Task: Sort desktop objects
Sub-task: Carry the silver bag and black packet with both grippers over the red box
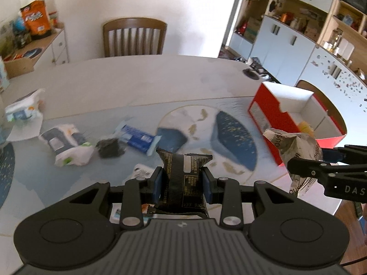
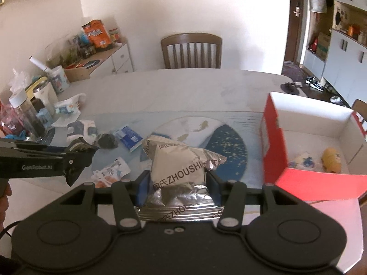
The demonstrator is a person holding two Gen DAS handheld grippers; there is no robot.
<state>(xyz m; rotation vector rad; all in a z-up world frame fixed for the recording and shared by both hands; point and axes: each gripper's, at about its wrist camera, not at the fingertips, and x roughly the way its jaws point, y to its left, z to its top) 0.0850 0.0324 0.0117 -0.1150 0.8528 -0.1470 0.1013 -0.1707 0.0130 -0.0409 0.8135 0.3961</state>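
Observation:
My left gripper [image 1: 182, 183] is shut on a black snack packet [image 1: 183, 178] with gold print, held above the table. My right gripper [image 2: 177, 184] is shut on a silver foil packet [image 2: 177, 167] printed ZHOUSHI, also off the table. Each gripper shows in the other's view: the right one with the silver packet [image 1: 291, 144] at the right edge, the left one [image 2: 75, 160] at the left edge. A red cardboard box [image 2: 275, 151] with a white inside stands open at the right, holding a yellow item [image 2: 331, 160] and a small white-blue one [image 2: 304, 159].
Several packets lie on the patterned mat [image 1: 234, 137]: a blue wrapper [image 1: 137, 137], a black crumpled one [image 1: 110, 147], white tissue packs [image 1: 66, 144] and small sachets [image 2: 110, 171]. Bottles and cups [image 2: 25, 114] crowd the left table edge. A wooden chair [image 1: 134, 36] stands behind the table.

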